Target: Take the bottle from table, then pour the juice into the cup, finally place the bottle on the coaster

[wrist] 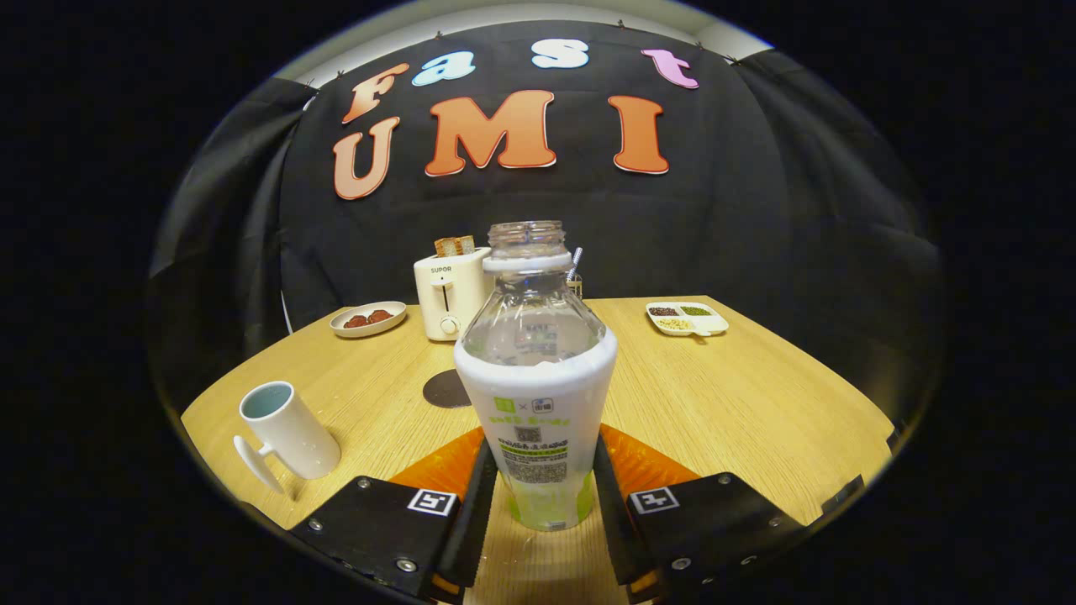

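Note:
An uncapped bottle [538, 395] with a clear upper half and a white label stands upright between my fingers. The gripper [545, 483] is shut on its lower part, one finger [481, 496] pressing each side. The bottle's base is at or just above the wooden table [740, 403]; I cannot tell whether it touches. A white cup [286, 428] with a handle stands to the left, level with the fingers. A dark round coaster [445, 389] lies just beyond the bottle to its left, partly hidden by it.
At the back stand a cream toaster [450, 294] with toast in it, a small plate [367, 319] of red pieces to its left, and a divided tray [687, 319] at the right. A straw [576, 262] pokes up behind the bottle's neck.

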